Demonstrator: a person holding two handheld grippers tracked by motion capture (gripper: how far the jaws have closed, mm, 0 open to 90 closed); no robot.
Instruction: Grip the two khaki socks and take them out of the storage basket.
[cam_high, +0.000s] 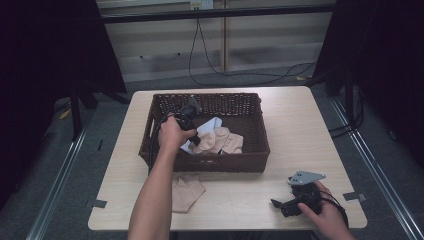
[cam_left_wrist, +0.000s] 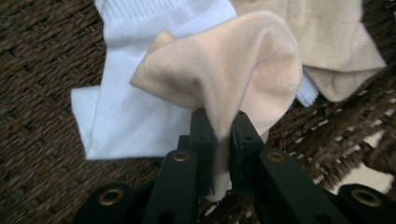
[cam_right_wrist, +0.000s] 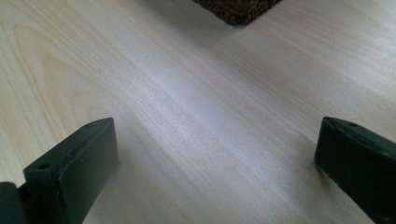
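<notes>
A dark brown wicker basket (cam_high: 250, 161) stands on the table. Inside it lie a white sock (cam_left_wrist: 126, 112) and beige socks (cam_high: 222, 141). My left gripper (cam_left_wrist: 219, 128) reaches into the basket and is shut on a fold of a beige sock (cam_left_wrist: 233, 70), which bunches up above the jaws. Another beige sock (cam_high: 186, 192) lies flat on the table in front of the basket. My right gripper (cam_high: 278, 204) rests low over the table at the front right, open, with bare wood between its fingers (cam_right_wrist: 74, 163).
The light wooden table (cam_high: 300, 125) has free room right of the basket. A basket corner (cam_right_wrist: 236, 11) shows at the top of the right gripper view. Black tape marks (cam_high: 354, 196) sit near the table's front corners. Cables trail on the floor behind.
</notes>
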